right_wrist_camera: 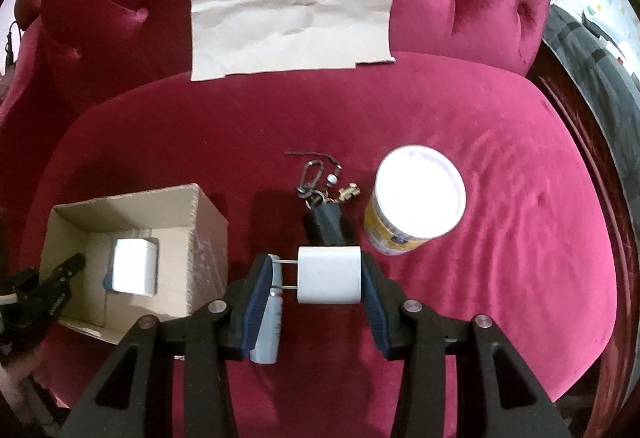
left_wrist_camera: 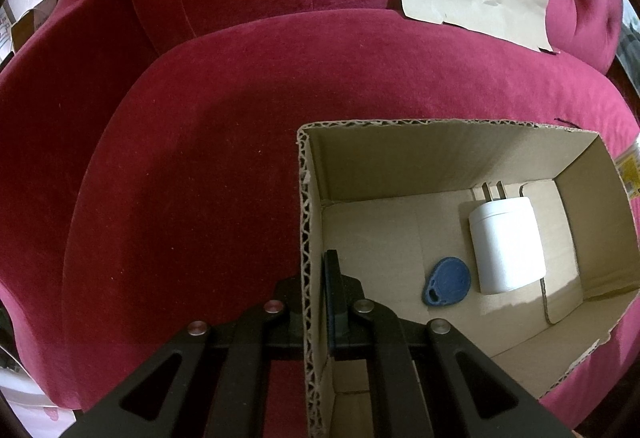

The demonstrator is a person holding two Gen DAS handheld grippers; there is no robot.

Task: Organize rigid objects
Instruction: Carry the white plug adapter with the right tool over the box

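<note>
**Charger held end to end, with the prongs as the weak point**

The right hand-held gripper is closed on a white wall charger, lifted above the red velvet seat. The hold looks precarious: one pad presses the flat end of the body, while the other seems to bear on the tips of the two metal prongs. I judge it could pivot or slip out on the way to the cardboard box, off to that gripper's left.

The left hand-held gripper pinches the box's near wall, one finger inside and one outside, steadying it. Inside lie another white charger and a blue key fob; a careless drop could land on them.

Just ahead of the right gripper sit a key bunch and a white-lidded canister, and beneath its left finger a grey tube, all liable to be knocked.
</note>
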